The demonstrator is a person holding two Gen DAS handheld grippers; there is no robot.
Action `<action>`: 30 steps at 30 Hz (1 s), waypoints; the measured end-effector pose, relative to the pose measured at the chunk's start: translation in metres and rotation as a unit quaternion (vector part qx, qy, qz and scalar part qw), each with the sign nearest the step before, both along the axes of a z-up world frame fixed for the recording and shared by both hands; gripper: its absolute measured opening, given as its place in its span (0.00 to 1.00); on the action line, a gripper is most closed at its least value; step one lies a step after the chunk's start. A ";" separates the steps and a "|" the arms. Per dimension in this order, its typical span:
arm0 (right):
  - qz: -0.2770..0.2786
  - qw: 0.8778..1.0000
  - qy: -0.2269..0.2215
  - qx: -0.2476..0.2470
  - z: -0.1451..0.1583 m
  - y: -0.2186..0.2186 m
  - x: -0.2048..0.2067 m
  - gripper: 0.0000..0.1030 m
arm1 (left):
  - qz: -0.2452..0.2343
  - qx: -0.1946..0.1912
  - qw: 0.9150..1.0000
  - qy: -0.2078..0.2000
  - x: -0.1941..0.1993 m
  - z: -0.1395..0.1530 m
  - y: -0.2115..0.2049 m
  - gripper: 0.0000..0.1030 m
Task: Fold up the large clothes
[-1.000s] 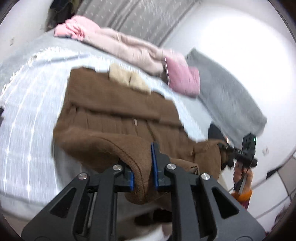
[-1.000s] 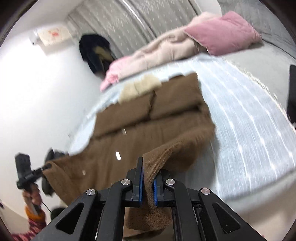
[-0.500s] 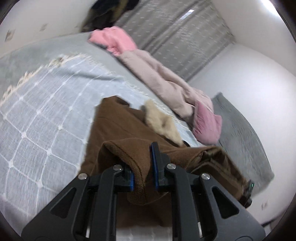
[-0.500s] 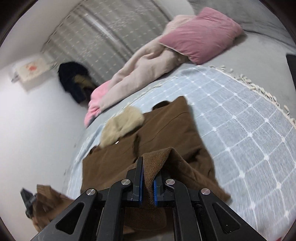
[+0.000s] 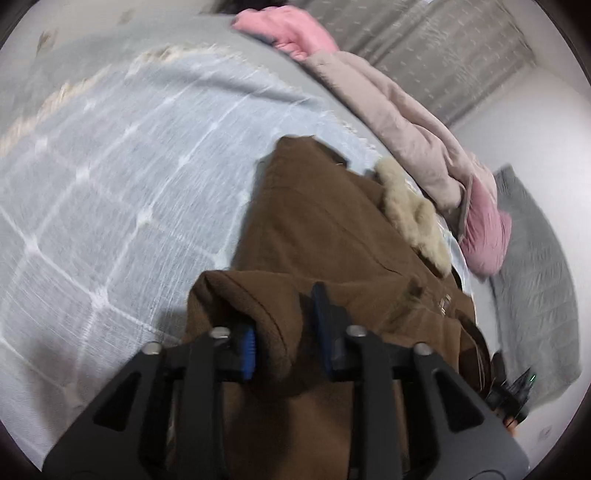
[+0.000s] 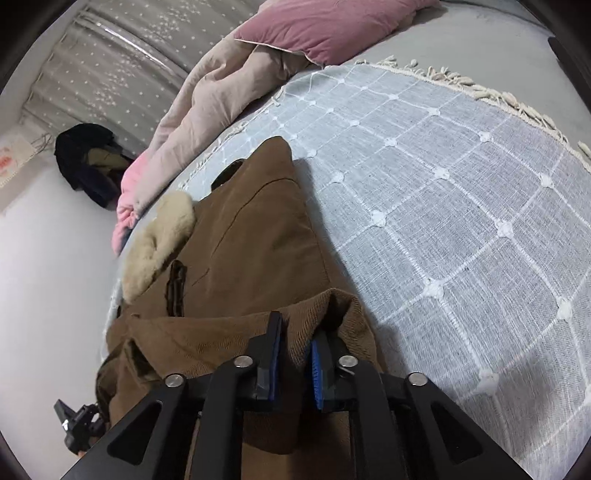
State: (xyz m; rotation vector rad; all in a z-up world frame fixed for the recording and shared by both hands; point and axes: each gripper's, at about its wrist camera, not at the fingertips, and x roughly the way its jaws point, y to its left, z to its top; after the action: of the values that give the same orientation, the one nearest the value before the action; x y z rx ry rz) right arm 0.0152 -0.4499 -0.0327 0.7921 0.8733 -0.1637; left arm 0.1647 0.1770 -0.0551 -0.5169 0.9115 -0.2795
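Observation:
A brown coat (image 5: 325,221) with a cream fur collar (image 5: 410,214) lies on a light blue checked blanket (image 5: 110,177) on the bed. My left gripper (image 5: 284,332) is shut on a thick fold of the coat's hem and holds it over the coat's body. My right gripper (image 6: 295,347) is shut on the other hem corner of the coat (image 6: 255,236), also carried over its body. The collar (image 6: 159,236) lies at the far end. Each view shows the other gripper at its lower edge.
A pink and beige quilt (image 5: 388,107) and a pink pillow (image 6: 325,26) lie along the far side of the bed. A grey blanket (image 5: 535,277) lies at the right. A grey curtain (image 6: 110,66) and dark clothes (image 6: 88,158) are behind.
Both grippers have carried the coat's hem up and forward over its body towards the collar, folding the lower half onto the upper half.

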 end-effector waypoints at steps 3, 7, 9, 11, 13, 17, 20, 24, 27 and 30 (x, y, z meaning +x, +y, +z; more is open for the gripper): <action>-0.011 0.999 -0.035 -0.017 0.019 -0.005 -0.019 0.51 | 0.006 0.037 0.998 -0.059 -0.020 0.024 0.003 0.72; -0.030 0.996 -0.077 -0.046 0.037 -0.011 -0.041 0.61 | 0.016 0.075 0.993 -0.091 -0.030 0.035 0.018 0.74; -0.027 0.995 -0.064 -0.067 0.035 -0.011 -0.040 0.62 | 0.019 0.092 0.992 -0.084 -0.025 0.030 0.024 0.74; -0.018 0.994 -0.035 -0.100 0.030 -0.006 -0.032 0.62 | 0.012 0.109 0.992 -0.065 -0.019 0.021 0.025 0.74; 0.006 0.990 0.000 -0.143 0.023 0.006 -0.021 0.62 | -0.006 0.107 0.993 -0.045 -0.012 0.008 0.021 0.74; 0.072 0.980 0.034 -0.184 0.009 0.034 0.003 0.62 | -0.034 0.114 0.992 -0.027 -0.001 -0.006 0.002 0.74; 0.075 0.970 0.056 -0.225 -0.001 0.049 0.025 0.62 | -0.044 0.113 0.992 -0.027 0.004 -0.009 -0.011 0.70; 0.039 0.975 0.050 -0.214 -0.010 0.044 0.043 0.62 | -0.024 0.135 0.990 -0.043 0.005 -0.006 -0.022 0.56; -0.040 0.988 0.023 -0.147 -0.011 0.018 0.040 0.62 | 0.013 0.130 0.990 -0.061 0.005 0.002 -0.017 0.46; -0.124 0.991 0.008 -0.051 -0.019 -0.010 0.026 0.62 | 0.041 0.104 0.992 -0.062 0.009 0.002 -0.005 0.46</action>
State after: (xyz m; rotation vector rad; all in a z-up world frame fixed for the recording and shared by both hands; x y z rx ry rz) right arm 0.0413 -0.4601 -0.0514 0.8018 0.7734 -0.4312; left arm 0.1737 0.1717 -0.0530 -0.3392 0.7854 -0.1393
